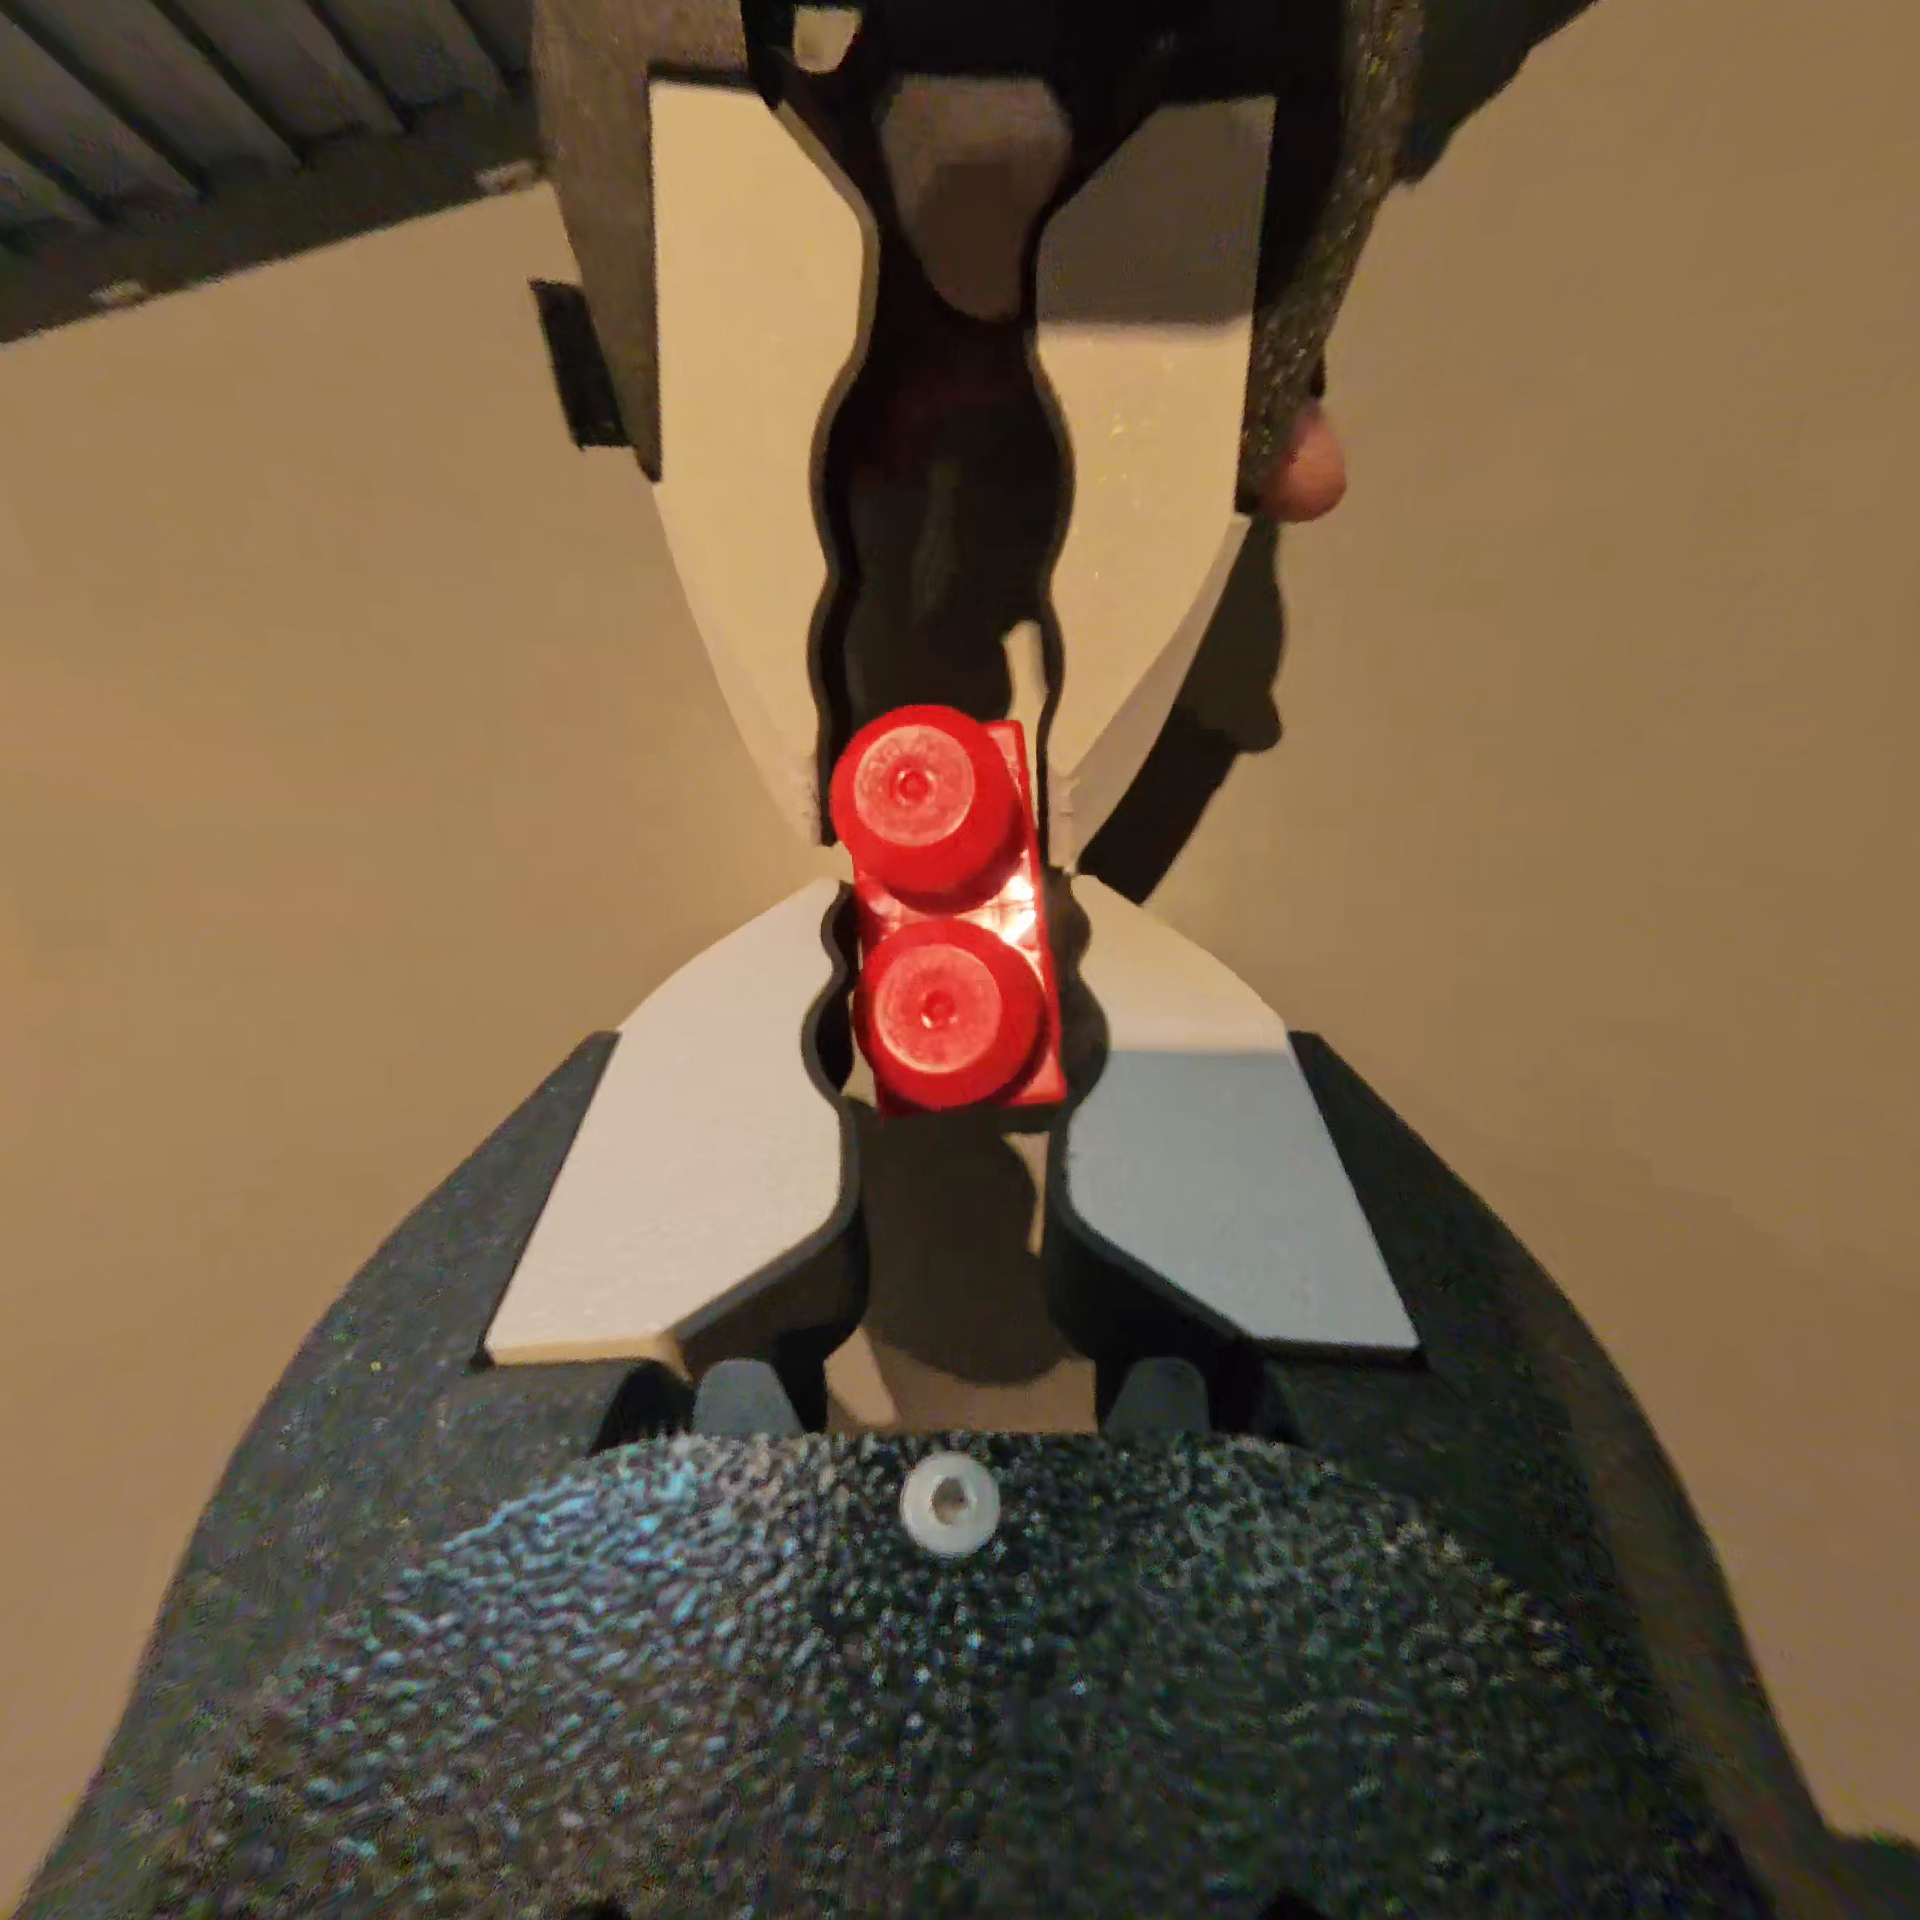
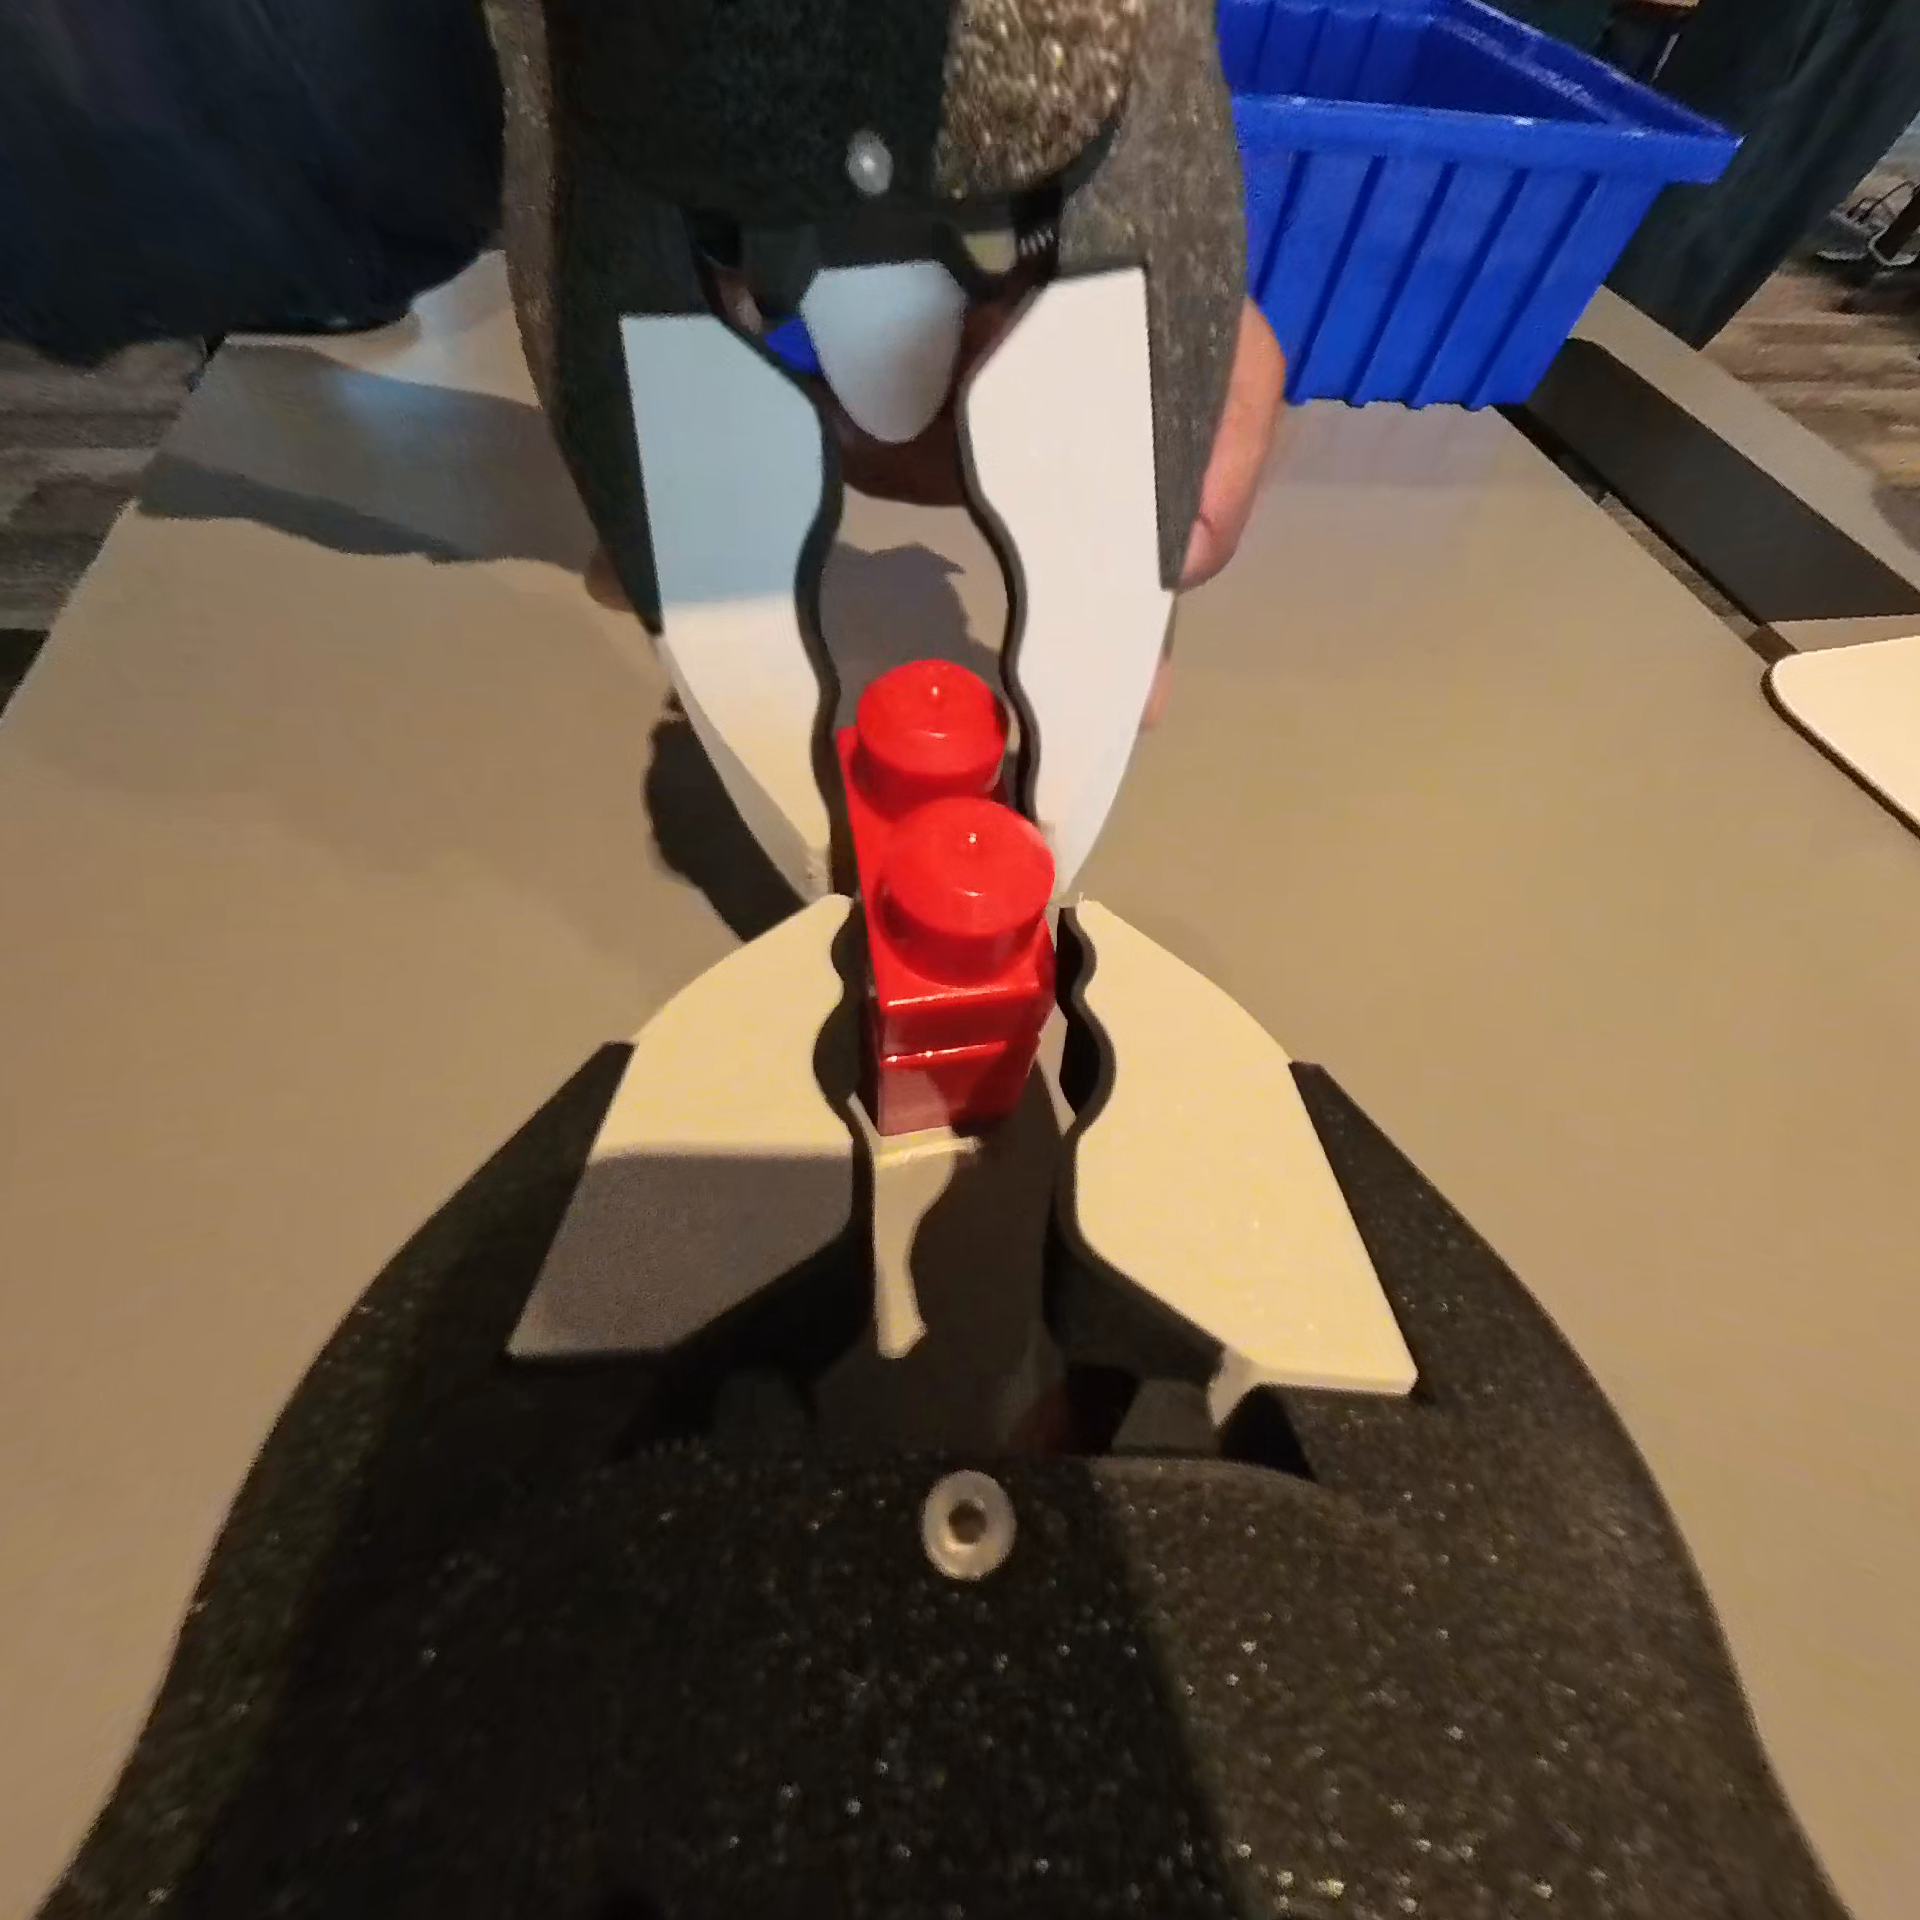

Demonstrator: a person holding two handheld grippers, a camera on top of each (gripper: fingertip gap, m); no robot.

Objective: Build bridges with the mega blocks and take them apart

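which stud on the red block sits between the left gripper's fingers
On the red block, the stud nearer the left wrist camera, inside the left gripper; the other stud lies inside the right gripper.

red two-stud block [image 2: 951, 935], upright, studs up

The left gripper [image 1: 951, 883] and the right gripper [image 2: 951, 914] point straight at each other, tip to tip, with the white fingertips almost touching. Both have the jaws drawn close together, and each pair presses on the sides of the same red block [image 2: 951, 935]. In the right wrist view, the person's left hand [image 2: 1231, 468] shows behind the left gripper, with its fingers wrapped around the dark body.
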